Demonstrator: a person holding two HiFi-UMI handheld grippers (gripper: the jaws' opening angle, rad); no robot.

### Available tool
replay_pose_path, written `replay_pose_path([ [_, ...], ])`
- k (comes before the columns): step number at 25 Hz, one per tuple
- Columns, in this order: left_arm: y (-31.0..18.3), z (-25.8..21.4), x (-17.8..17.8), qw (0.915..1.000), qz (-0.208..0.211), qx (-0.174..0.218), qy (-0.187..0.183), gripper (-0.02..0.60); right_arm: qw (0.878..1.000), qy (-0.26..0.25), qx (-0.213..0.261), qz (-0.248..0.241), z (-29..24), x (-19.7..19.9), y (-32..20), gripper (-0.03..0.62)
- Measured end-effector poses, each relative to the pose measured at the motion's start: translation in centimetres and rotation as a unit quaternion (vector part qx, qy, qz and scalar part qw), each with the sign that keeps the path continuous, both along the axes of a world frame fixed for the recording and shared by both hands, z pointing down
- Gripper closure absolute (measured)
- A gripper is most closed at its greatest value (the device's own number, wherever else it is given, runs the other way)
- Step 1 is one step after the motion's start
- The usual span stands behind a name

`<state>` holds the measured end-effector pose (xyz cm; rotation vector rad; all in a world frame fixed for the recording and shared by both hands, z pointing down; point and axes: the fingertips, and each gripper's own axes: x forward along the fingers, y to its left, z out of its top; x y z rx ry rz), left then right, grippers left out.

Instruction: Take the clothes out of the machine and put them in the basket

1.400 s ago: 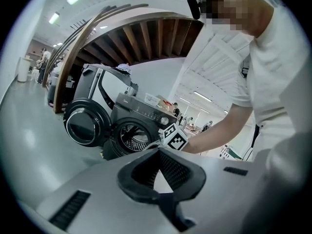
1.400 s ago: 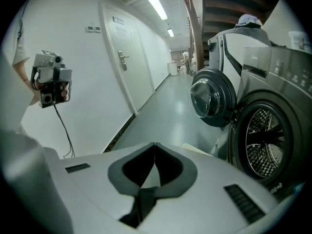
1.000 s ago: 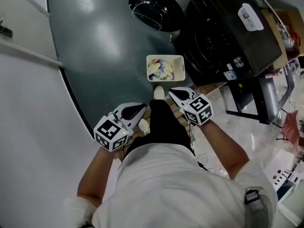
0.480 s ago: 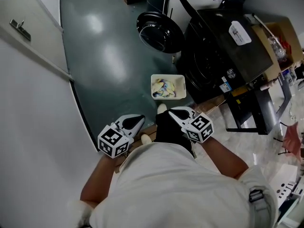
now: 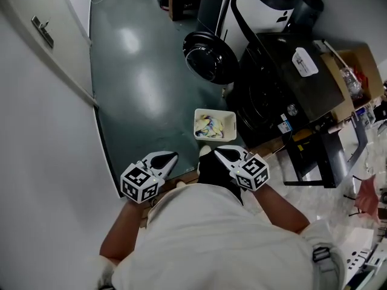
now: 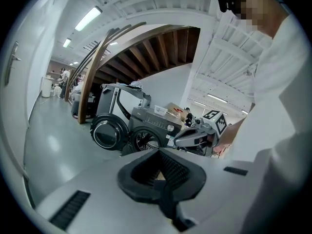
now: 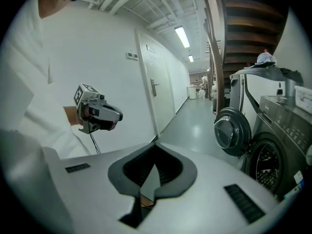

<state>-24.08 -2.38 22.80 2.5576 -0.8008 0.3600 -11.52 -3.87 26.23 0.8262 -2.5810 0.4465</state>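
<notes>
Tools at the waist, left tool (image 5: pixel 172 156) and right tool (image 5: pixel 218 151), are both pinched together on nothing. Clothes (image 5: pixel 210 125) fill the basket (image 5: pixel 232 126) on the floor beside the machine (image 5: pixel 275 80). Soft and light, they probably grip best by a bunched fold.

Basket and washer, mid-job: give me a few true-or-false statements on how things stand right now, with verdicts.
1. The basket sits on the floor beside the washing machine with colourful clothes in it. True.
2. The machine's round door is closed. False: the door is swung open.
3. The right gripper is carrying a garment. False: its jaws are shut with nothing between them.
4. The left gripper is shut and empty, held near the person's body and apart from the basket. True.
</notes>
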Motion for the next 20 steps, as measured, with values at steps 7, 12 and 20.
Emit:
replay_pose_path([
  [7, 0.4, 0.1, -0.5, 0.9999, -0.009, 0.002, 0.006, 0.584, 1.0, 0.004, 0.006, 0.004, -0.3, -0.4, -0.1, 0.589],
  [12, 0.4, 0.8, -1.1, 0.9999, -0.012, -0.002, 0.003, 0.584, 1.0, 0.005, 0.009, -0.002, -0.4, -1.0, -0.3, 0.589],
  [20, 0.0, 1.5, -1.0, 0.9999, -0.012, -0.008, 0.005, 0.584, 1.0, 0.004, 0.008, -0.016, -0.1, -1.9, -0.4, 0.589],
])
